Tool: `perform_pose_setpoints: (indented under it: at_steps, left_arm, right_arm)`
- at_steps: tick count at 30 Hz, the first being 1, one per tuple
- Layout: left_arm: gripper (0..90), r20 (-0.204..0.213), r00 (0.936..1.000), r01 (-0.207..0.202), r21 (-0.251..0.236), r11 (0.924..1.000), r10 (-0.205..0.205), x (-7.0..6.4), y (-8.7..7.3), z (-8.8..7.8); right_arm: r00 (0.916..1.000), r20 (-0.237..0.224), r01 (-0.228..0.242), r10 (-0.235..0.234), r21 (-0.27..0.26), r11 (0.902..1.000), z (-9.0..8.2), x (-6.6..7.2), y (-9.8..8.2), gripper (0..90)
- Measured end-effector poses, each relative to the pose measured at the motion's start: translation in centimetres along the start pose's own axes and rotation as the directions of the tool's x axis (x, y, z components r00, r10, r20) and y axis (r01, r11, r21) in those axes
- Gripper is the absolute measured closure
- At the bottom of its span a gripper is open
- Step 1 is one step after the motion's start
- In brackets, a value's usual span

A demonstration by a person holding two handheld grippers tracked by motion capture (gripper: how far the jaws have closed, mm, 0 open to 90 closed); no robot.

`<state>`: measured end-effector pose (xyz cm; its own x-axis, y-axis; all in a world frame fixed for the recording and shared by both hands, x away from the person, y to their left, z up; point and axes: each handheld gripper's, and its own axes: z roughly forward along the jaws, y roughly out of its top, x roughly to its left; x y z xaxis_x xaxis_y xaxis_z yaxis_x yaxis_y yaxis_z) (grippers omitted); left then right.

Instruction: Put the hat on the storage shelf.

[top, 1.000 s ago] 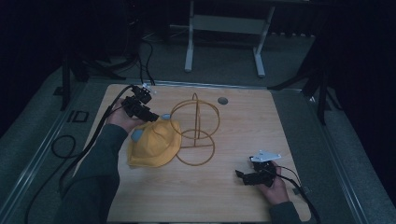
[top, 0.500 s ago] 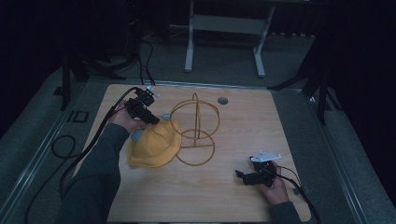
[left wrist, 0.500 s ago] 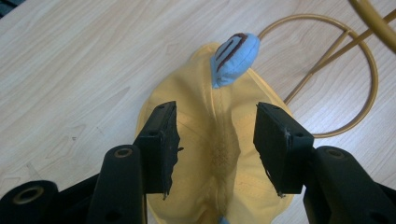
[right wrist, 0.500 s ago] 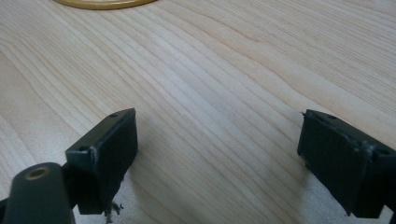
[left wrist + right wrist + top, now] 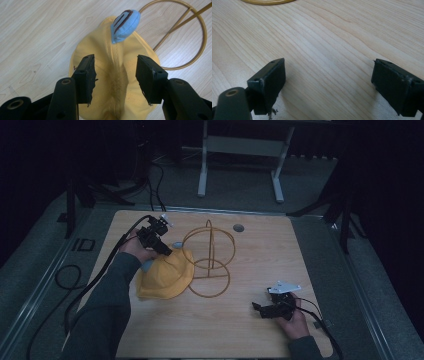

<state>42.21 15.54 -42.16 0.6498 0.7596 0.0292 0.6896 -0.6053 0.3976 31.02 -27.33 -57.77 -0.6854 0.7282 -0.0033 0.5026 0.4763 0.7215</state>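
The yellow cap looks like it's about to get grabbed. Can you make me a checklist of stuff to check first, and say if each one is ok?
1. Left claw open: ok, jaws apart.
2. Left claw lined up over the yellow cap: ok, the crown seam runs between the jaws.
3. Cap gripped: not ok, nothing is pinched yet.
4. Cap clear of the gold wire stand: cannot tell, its edge lies at the base ring.
5. Right claw out of the way: ok, open over bare wooden table.

Matt yellow cloth cap [image 5: 117, 82]; smooth pale wood table [image 5: 332, 37]; glossy wire stand [image 5: 209, 255].
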Motion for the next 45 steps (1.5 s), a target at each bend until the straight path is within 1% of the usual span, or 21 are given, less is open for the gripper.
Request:
perform_pose_setpoints:
  at_steps: [8,12,17,19,21,23,27,30,32,34,37,38,41,45]
  left_arm:
    - [50.0,0.009,1.0,-0.005,0.048,0.9988,0.005,0.1,0.2,0.8]
    - [50.1,0.009,0.9997,-0.022,0.08,0.9965,0.021,0.1,0.4,1.3]
    - [50.1,0.017,0.9997,-0.022,0.103,0.9944,0.02,0.1,0.6,1.8]
    - [50.1,0.026,0.9995,-0.023,0.109,0.9938,0.02,0.1,0.6,1.9]
    - [50.1,0.024,0.9994,-0.028,0.124,0.9919,0.025,0.2,0.6,2.1]
    - [50.1,0.027,0.9994,-0.027,0.129,0.9912,0.023,0.2,0.6,2.2]
    - [49.3,0.051,0.9984,-0.032,0.145,0.9889,0.025,0.3,0.6,2.4]
    - [47.0,0.054,0.9983,-0.031,0.157,0.987,0.023,0.3,0.6,2.7]
    - [46.0,0.054,0.9981,-0.037,0.163,0.9859,0.029,0.3,0.6,2.8]
    - [45.1,0.061,0.9978,-0.037,0.168,0.9851,0.027,0.2,0.6,2.9]
    - [43.8,0.063,0.9976,-0.038,0.178,0.9833,0.027,0.4,0.7,3.0]
    - [43.5,0.062,0.9978,-0.032,0.178,0.9835,0.021,0.4,0.7,3.1]
    - [40.9,0.049,0.9985,-0.032,0.185,0.9822,0.023,0.5,0.6,3.2]
    - [35.8,0.02,0.9996,-0.022,0.187,0.9821,0.019,0.5,0.6,3.2]
  right_arm:
    - [1.0,0.0,-0.001,0.001,0.0,1.0,0.0,0.0,0.0,11.9]
    - [1.0,0.0,-0.001,0.001,0.0,1.0,0.0,0.0,0.0,11.9]
    - [1.0,0.0,0.0,0.0,0.0,1.0,0.0,0.0,0.0,11.9]
    - [1.0,0.0,0.0,0.0,0.0,1.0,0.0,0.0,0.0,11.9]
    - [1.0,0.0,0.0,0.0,0.0,1.0,0.0,0.0,0.0,11.9]
    - [1.0,0.0,0.0,0.0,0.0,1.0,0.0,0.0,0.0,11.9]
    - [1.0,-0.001,-0.001,0.001,0.0,1.0,0.0,0.0,0.0,11.9]
    - [1.0,0.0,0.0,0.0,0.0,1.0,0.0,0.0,0.0,11.9]
    - [1.0,0.0,-0.001,0.001,0.0,1.0,0.0,0.0,0.0,11.9]
    - [1.0,0.0,-0.001,0.001,0.0,1.0,0.0,0.0,0.0,11.9]
    - [1.0,0.0,-0.001,0.001,0.0,1.0,0.0,0.0,0.0,11.9]
    - [1.0,0.0,0.0,0.0,0.0,1.0,0.0,0.0,0.0,11.9]
    - [1.0,0.0,-0.001,0.001,0.0,1.0,0.0,0.0,0.0,11.9]
    - [1.0,0.0,-0.001,0.001,0.0,1.0,0.0,0.0,0.0,11.9]
